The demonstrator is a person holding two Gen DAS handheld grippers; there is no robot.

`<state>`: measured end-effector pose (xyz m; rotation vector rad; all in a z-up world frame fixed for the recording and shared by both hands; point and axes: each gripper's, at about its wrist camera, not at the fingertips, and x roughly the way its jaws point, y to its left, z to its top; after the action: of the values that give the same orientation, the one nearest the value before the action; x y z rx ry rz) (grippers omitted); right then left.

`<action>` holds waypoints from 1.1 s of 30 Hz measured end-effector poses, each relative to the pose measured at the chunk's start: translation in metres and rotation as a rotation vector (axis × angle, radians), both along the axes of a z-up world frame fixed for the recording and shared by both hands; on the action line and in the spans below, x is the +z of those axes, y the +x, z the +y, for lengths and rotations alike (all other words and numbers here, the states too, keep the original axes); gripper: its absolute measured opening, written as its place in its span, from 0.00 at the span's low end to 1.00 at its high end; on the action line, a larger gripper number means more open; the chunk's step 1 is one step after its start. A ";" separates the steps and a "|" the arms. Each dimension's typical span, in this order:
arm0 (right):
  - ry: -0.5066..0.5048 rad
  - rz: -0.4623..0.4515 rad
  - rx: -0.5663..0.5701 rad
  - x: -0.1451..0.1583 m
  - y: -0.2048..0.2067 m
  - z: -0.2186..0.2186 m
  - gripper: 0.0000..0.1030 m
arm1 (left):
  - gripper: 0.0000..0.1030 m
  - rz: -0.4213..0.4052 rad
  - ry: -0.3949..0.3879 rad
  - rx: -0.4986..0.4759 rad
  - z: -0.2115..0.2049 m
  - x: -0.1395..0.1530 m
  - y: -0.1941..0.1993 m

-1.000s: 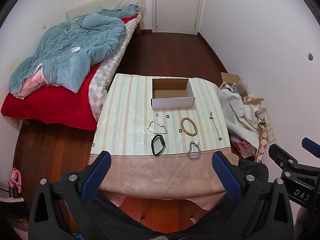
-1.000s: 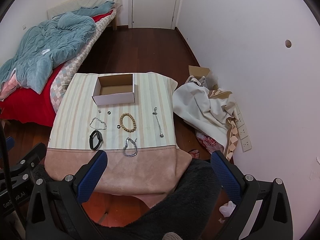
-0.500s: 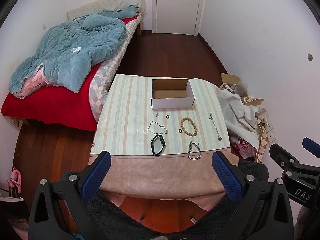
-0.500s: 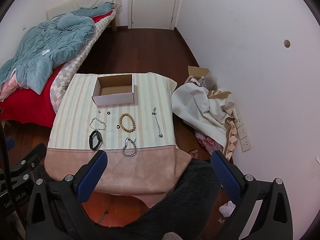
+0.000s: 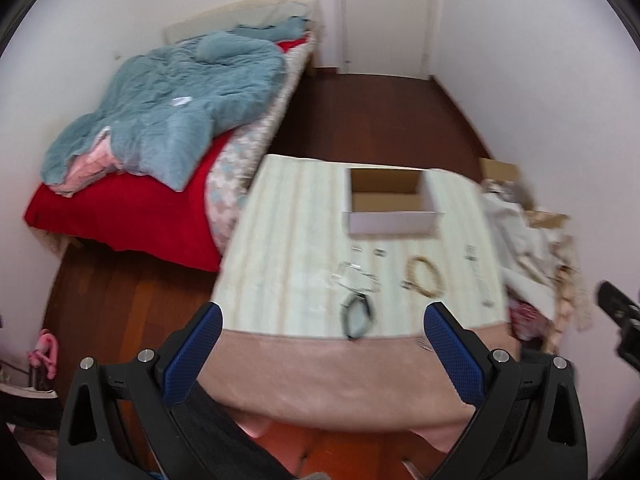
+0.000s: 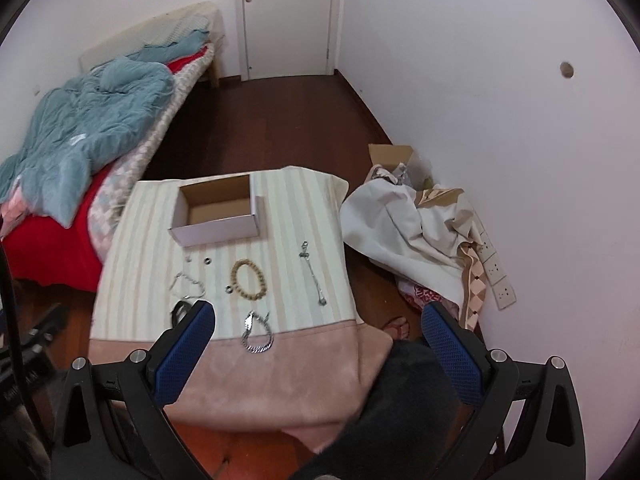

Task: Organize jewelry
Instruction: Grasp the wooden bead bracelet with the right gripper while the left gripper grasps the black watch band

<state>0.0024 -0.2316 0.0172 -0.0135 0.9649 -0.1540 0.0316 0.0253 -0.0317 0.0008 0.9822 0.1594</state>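
Observation:
An open white cardboard box [image 6: 218, 212] [image 5: 390, 210] stands at the far side of a striped cloth table [image 6: 136, 240]. In front of it lie a wooden bead bracelet [image 6: 249, 280] [image 5: 425, 281], a heavy silver chain bracelet [image 6: 256, 334], a thin straight silver chain [image 6: 313, 276], a thin looped chain [image 6: 188, 285] [image 5: 357, 279], a black band [image 5: 357, 315] and two small dark rings [image 6: 207, 261]. My left gripper [image 5: 322, 356] and right gripper [image 6: 318, 354] are both open, empty, held before the table's near edge.
A bed with a teal quilt [image 5: 168, 112] and red cover stands left of the table. A heap of pale cloth [image 6: 408, 224] and a carton lie on the floor at its right, by the wall sockets. A closed door [image 6: 286, 20] is far back.
Both grippers have moved forward and closer to the table, so the jewelry looks larger. The left view is motion-blurred. Nothing on the table has shifted.

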 end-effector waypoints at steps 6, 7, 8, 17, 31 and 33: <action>0.061 0.111 0.036 -0.086 0.065 0.000 0.83 | 1.00 0.106 0.100 0.057 0.022 -0.082 0.048; 0.066 0.134 0.035 -0.102 0.077 0.002 0.77 | 1.00 0.154 0.099 0.054 0.025 -0.102 0.057; 0.089 0.161 0.049 -0.121 0.090 0.003 0.69 | 1.00 0.185 0.087 0.042 0.026 -0.118 0.064; 0.142 0.312 0.069 -0.244 0.171 0.012 0.57 | 0.92 0.380 0.024 -0.023 0.019 -0.227 0.101; -0.006 0.402 0.213 -0.301 0.193 0.052 0.09 | 0.48 0.398 -0.042 -0.091 0.000 -0.255 0.113; -0.032 0.429 0.216 -0.300 0.181 0.047 0.09 | 0.37 0.400 -0.054 -0.098 -0.001 -0.256 0.112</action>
<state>0.1838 -0.1847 -0.2829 -0.1861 1.3810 0.0361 0.1435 0.0248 -0.2878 0.0326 1.3829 0.0422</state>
